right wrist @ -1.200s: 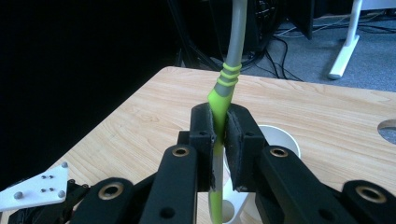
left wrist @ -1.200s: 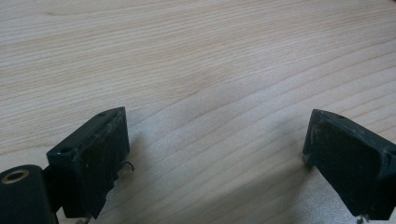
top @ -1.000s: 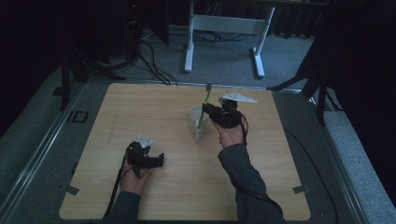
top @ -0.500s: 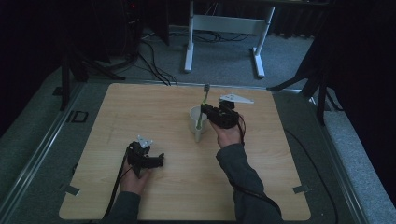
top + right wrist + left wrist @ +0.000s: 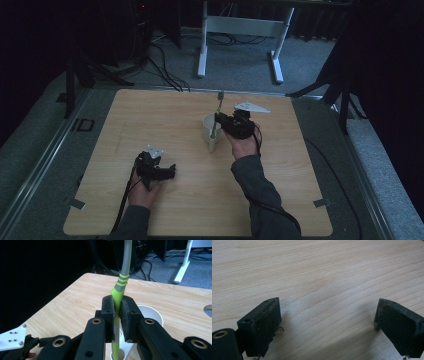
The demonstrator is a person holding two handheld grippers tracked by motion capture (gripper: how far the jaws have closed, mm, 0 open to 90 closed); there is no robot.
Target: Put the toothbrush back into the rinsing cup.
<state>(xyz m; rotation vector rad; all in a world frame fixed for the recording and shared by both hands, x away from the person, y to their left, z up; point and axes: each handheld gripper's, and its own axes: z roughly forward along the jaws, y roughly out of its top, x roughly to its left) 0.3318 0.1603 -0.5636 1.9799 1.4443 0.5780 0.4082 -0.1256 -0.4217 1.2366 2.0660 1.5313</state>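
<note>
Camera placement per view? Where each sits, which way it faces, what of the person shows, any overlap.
High view: above the person's side, facing forward and down on the table; both forearms, left tongs, right tongs.
Left gripper view: on the left tongs, open, facing bare tabletop.
Right gripper view: on the right tongs, shut on the toothbrush over the cup.
Shared: high and right views both show toothbrush and cup.

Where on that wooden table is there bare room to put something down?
The whole left half of the table is bare wood, from the far edge down to the left hand-held gripper. The near right corner, beside the sleeve, is free too. It is crowded around the white cup, where the right hand-held gripper grips a green toothbrush.
</note>
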